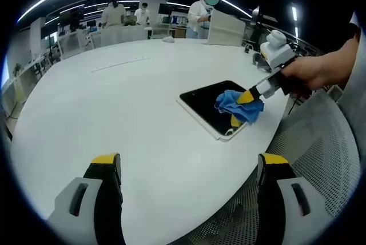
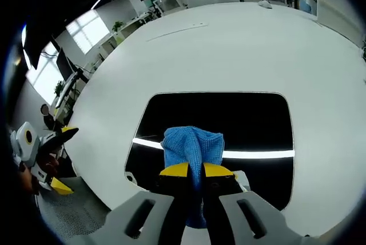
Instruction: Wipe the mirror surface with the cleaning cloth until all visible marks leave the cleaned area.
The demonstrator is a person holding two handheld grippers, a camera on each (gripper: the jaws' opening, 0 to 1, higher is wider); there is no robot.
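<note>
While right gripper [image 2: 195,172] clamps cloth [image 2: 193,144], on mirror [image 2: 240,119]

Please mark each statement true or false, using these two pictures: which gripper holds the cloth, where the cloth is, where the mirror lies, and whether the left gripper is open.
1. The right gripper is shut on the blue cloth. True.
2. The cloth lies on the bare table, away from the mirror. False: it rests on the dark mirror surface.
3. The left gripper is open and holds nothing. True.
4. The mirror stands upright against a wall. False: it lies flat on the white table, close to its edge.
5. The cloth is red. False: it is blue.
</note>
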